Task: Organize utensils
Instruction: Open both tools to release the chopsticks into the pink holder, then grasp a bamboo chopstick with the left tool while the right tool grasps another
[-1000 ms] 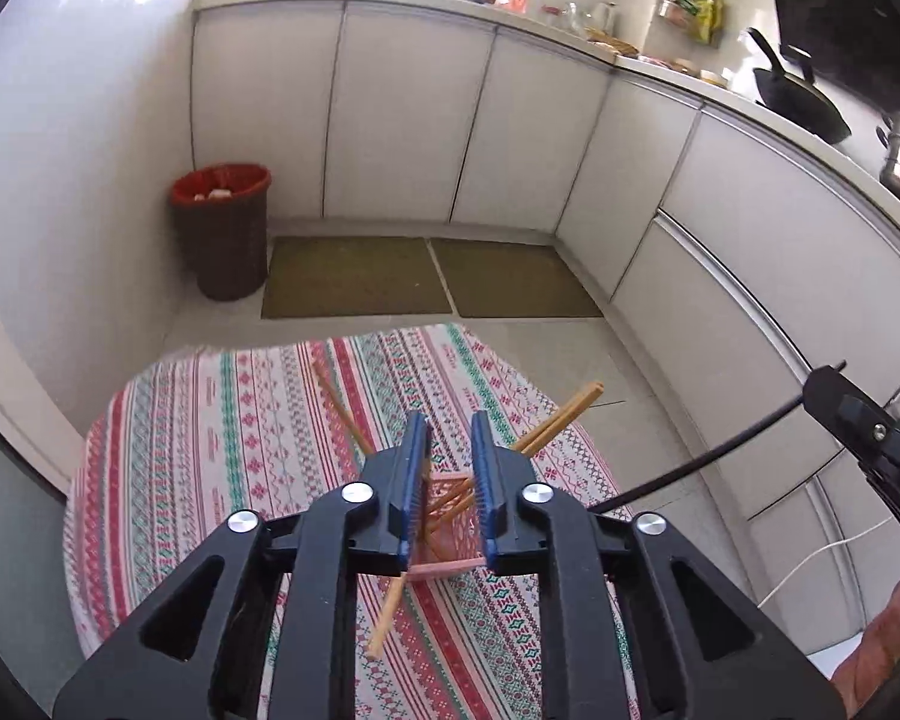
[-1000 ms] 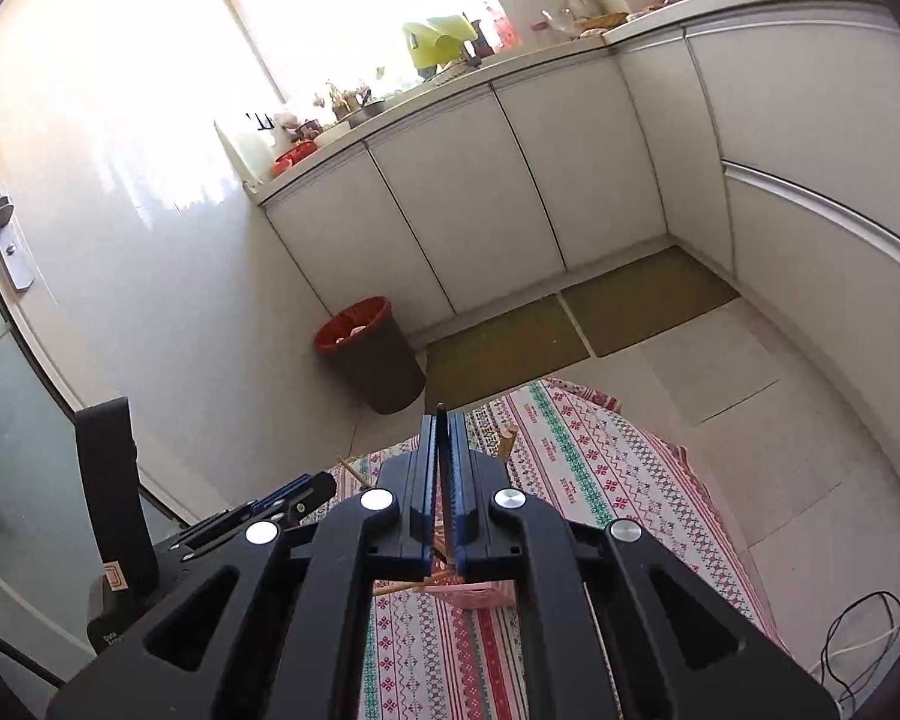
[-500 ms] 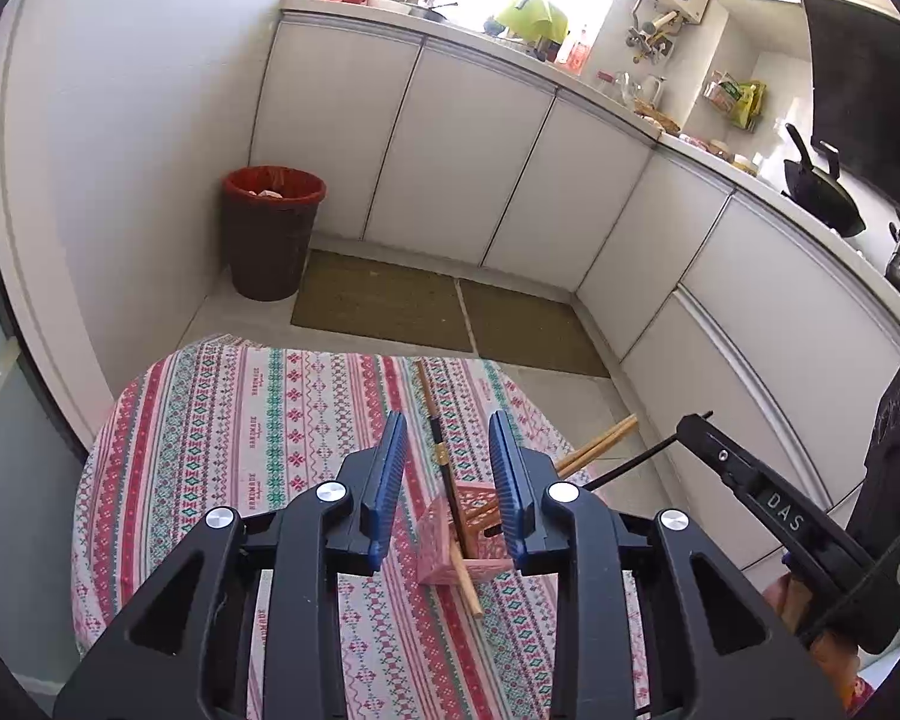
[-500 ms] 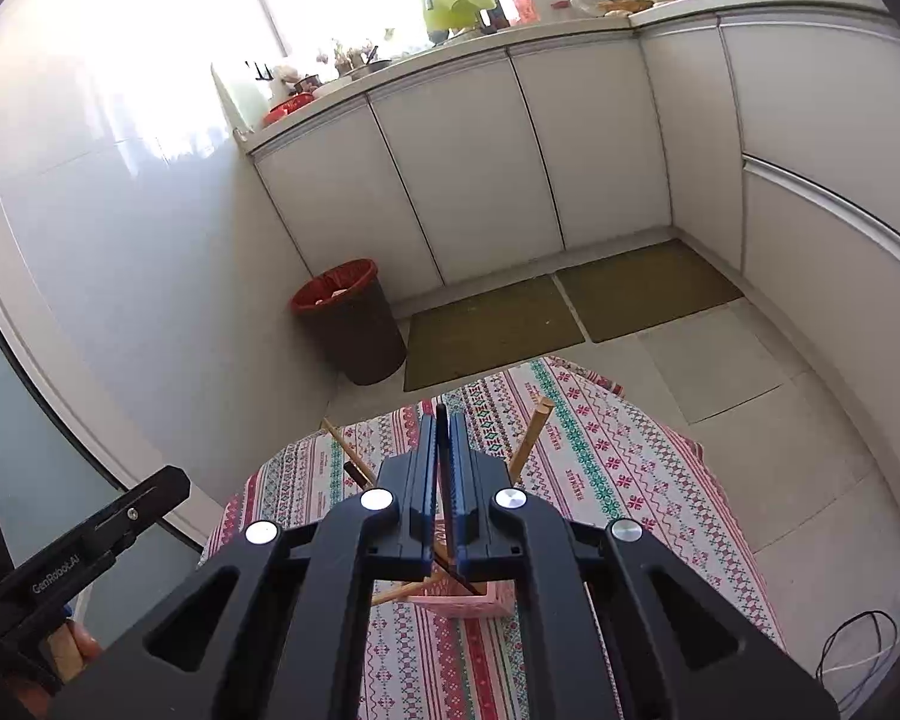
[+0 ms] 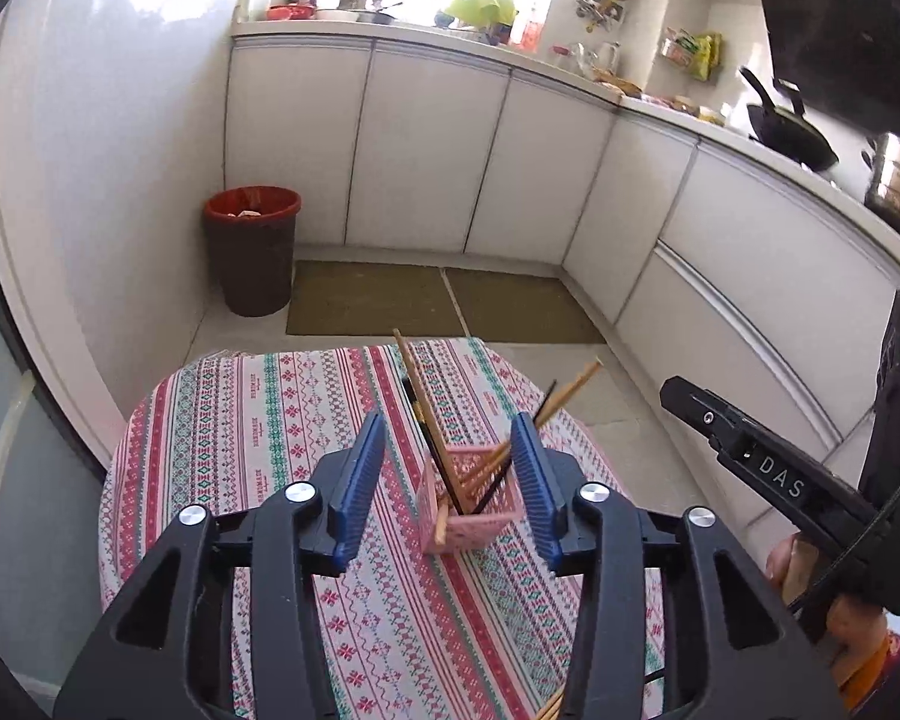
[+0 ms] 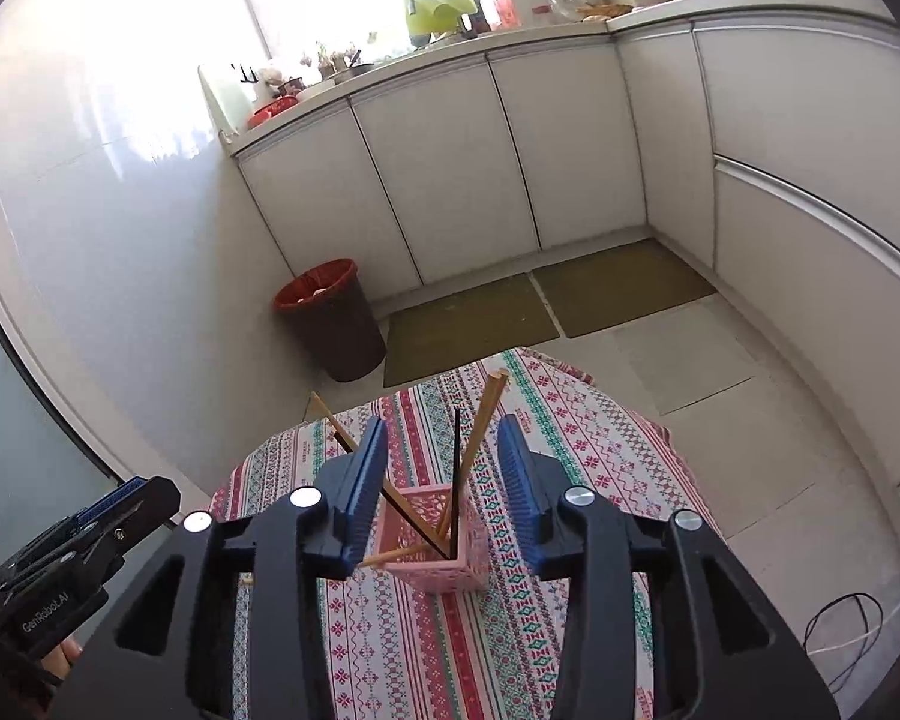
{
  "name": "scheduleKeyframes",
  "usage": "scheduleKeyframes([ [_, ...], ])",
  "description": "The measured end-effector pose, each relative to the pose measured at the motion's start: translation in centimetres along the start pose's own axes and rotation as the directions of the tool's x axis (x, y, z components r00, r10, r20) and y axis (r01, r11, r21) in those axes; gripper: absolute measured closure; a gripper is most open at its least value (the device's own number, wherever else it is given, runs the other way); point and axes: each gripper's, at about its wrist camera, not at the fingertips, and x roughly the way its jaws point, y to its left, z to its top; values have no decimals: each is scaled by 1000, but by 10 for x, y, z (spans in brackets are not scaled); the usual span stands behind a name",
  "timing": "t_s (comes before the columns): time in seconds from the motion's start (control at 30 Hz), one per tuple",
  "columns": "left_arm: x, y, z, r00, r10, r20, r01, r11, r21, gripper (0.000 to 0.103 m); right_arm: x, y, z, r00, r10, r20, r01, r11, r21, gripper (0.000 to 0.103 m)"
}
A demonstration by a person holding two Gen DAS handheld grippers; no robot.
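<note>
Left gripper spread, empty | right gripper spread, empty | basket below

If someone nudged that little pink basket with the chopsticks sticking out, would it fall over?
Probably fairly easily. The pink basket looks like thin perforated plastic, so likely light. The chopsticks lean outward well above its rim, which should make it top-heavy. It also stands on a tablecloth, which might slide or bunch under a push.

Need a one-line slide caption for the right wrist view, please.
Open right gripper above the pink basket of chopsticks on the patterned tablecloth.
</note>
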Motion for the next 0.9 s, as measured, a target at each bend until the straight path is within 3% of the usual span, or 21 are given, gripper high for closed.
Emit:
scheduleKeyframes([
  [0.07,-2,-6,-6,1000,4,-11,-4,1000,16,51,-9,-6,-8,1000,-13,-6,13,1000,9,43],
  [0.13,-3,-12,-13,1000,7,-29,-6,999,33,35,-19,-12,-17,1000,-29,-1,29,1000,10,34],
  [0.23,-4,-18,-24,998,19,-53,-16,998,56,22,-33,-25,-33,999,-40,1,40,999,16,28],
  [0.43,2,-32,-47,992,27,-120,-13,993,116,14,-59,-57,-60,999,-48,-3,48,997,57,13],
  [0.57,14,-49,-69,977,4,-212,38,980,196,7,-74,-73,-76,1000,-25,-18,25,1000,17,8],
  [0.7,41,-72,-104,934,7,-358,105,950,293,7,-89,-94,-104,998,-36,-57,36,999,-8,7],
  [0.9,90,-103,-145,822,-27,-569,229,930,286,7,-99,-135,-159,982,-84,-168,88,996,17,7],
])
